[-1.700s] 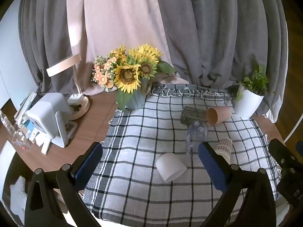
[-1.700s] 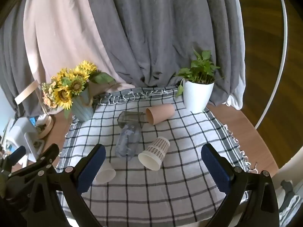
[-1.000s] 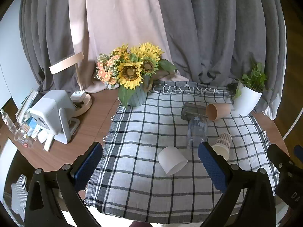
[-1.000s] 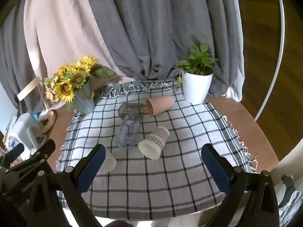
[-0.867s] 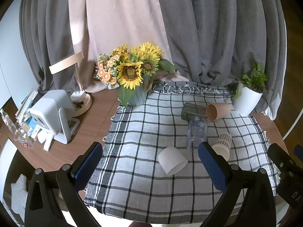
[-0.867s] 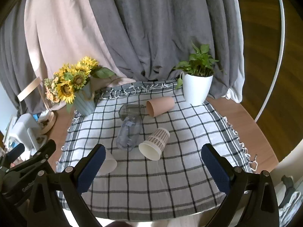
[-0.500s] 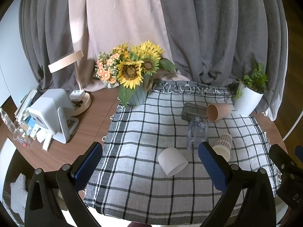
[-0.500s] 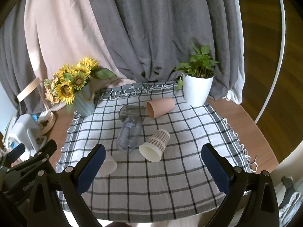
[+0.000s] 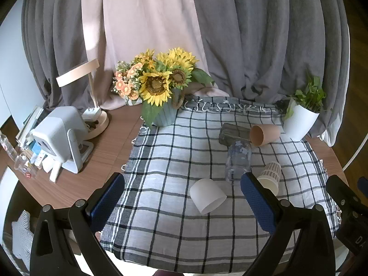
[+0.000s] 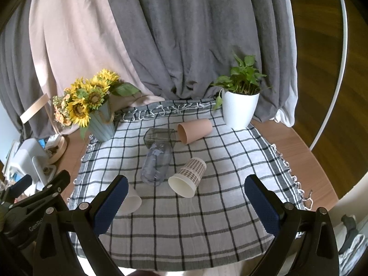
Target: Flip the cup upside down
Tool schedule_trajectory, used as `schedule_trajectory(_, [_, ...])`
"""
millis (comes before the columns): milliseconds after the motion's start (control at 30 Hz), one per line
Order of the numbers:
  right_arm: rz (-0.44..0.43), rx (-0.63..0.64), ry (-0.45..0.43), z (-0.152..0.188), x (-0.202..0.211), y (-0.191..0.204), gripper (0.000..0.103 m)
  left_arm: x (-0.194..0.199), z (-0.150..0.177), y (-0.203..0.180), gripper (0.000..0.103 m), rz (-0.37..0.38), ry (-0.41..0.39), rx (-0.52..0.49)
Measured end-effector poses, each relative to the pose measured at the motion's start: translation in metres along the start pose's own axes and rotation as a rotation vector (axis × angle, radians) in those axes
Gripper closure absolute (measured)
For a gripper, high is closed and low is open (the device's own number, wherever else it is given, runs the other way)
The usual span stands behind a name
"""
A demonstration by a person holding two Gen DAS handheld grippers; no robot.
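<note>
Several cups lie on their sides on a checked cloth (image 9: 174, 151). A white cup (image 9: 207, 195) lies nearest the front, also in the right wrist view (image 10: 131, 201). A patterned paper cup (image 10: 187, 177), a clear plastic cup (image 10: 156, 161), a dark glass (image 10: 159, 136) and a tan cup (image 10: 195, 130) lie further back. My left gripper (image 9: 182, 197) is open and empty, held above the cloth's front, with the white cup between its fingers in view. My right gripper (image 10: 186, 203) is open and empty, in front of the patterned cup.
A vase of sunflowers (image 9: 161, 92) stands at the cloth's back left, a white potted plant (image 10: 240, 105) at the back right. A white device (image 9: 58, 135) and a lamp (image 9: 92, 105) stand on the wooden table to the left. Curtains hang behind.
Both grippers pulled back and up a little from the table, then barely moved. Both stay open; the cups have not moved.
</note>
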State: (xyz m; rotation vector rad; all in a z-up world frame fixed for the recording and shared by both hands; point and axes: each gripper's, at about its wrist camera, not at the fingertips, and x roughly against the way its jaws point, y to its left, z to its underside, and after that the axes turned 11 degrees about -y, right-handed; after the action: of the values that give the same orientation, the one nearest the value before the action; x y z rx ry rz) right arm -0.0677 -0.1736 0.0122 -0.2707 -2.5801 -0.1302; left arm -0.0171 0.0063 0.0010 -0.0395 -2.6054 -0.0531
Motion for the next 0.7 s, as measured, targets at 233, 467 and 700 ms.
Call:
schedule_trajectory(233, [-0.001,-0.001,0.001,-0.0010,-0.0016,-0.0006,0.002,-0.0011,-0.0002,-0.0012,0.000,0.000,0.002,0.000])
schedule_trajectory(467, [0.004,0.000,0.000,-0.0009,-0.0015,-0.0006,0.002,-0.0011,0.0001,-0.0012,0.000,0.001,0.004,0.002])
schedule_trajectory(700, [0.005,0.000,0.000,-0.0008,-0.0043,-0.0004,0.002,-0.0018,0.0006,-0.0031,0.000,0.001,0.005,0.002])
